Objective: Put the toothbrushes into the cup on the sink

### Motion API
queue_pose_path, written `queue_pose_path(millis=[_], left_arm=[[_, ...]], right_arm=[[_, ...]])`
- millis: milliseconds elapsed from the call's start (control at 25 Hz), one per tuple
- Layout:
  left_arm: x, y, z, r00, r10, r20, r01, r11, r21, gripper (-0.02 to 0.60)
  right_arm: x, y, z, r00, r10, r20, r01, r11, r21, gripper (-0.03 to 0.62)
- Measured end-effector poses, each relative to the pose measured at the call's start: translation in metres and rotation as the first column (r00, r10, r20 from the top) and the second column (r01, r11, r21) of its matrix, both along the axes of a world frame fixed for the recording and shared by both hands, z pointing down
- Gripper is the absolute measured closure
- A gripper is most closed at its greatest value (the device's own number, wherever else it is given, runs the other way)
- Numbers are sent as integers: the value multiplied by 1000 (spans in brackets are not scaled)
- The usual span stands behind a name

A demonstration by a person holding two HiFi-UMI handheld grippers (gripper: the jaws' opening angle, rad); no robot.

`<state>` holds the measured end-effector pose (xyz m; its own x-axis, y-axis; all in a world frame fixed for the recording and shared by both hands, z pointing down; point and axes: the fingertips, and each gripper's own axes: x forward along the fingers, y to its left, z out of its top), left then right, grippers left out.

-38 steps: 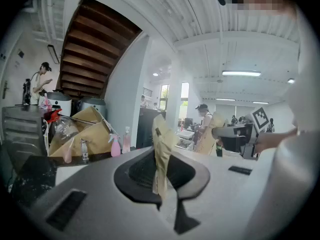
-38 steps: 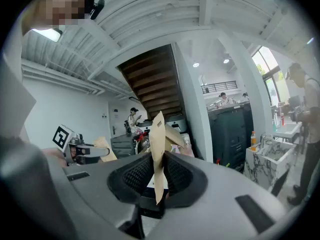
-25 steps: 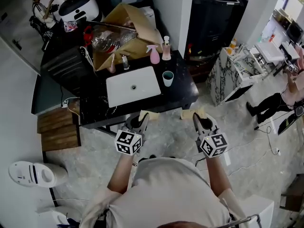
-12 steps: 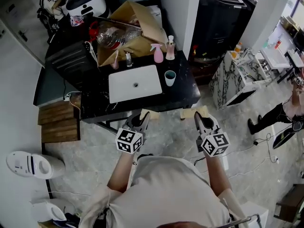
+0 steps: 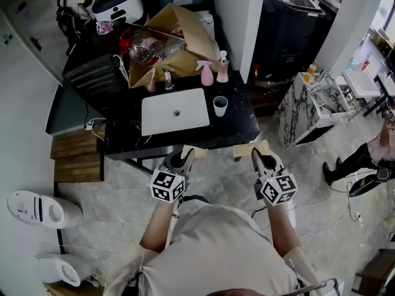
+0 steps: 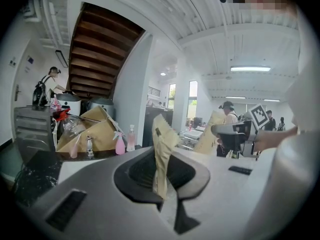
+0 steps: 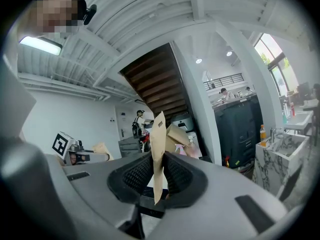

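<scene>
Head view: left gripper (image 5: 185,156) fingers clenched on a flat tan paper packet (image 5: 194,151), long axis crosswise to them | right gripper (image 5: 256,155) fingers likewise grip a second packet (image 5: 250,148) | round teal cup (image 5: 220,106) upright on my glossy black tabletop (image 5: 237,125), beside the white rectangular sink (image 5: 157,117).

Left claw (image 5: 184,159) and right claw (image 5: 255,155) each pinch a packet (image 5: 196,151).

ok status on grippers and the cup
Left gripper shut on tan packet, right gripper shut on second packet. Cup upright on counter beside basin. Nothing seen blocking it.
</scene>
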<state>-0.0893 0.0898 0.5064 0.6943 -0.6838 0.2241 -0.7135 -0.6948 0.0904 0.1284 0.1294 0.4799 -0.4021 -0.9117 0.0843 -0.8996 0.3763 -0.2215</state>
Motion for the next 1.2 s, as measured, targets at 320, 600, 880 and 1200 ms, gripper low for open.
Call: queue_pose_path(millis=[320,600,880,1200], left_arm=[[-4,-33,2,1000,1,-12,-2,1000,-7,546],[-7,-95,6,999,45,-13,-46,999,-22,546],[-9,-161,17,995,100,-15,-101,993,-58,546],[-8,-225,12,983,182,-21,-183,981,-61,546]], right_arm=[[-5,-33,5,1000,4,7,-4,1000,-17,519],[-12,-90,13,999,38,3,-37,998,-51,519],[-22,-149,18,997,74,-16,-75,994,-85,519],[-24,-200,13,989,144,-39,-147,984,-96,519]])
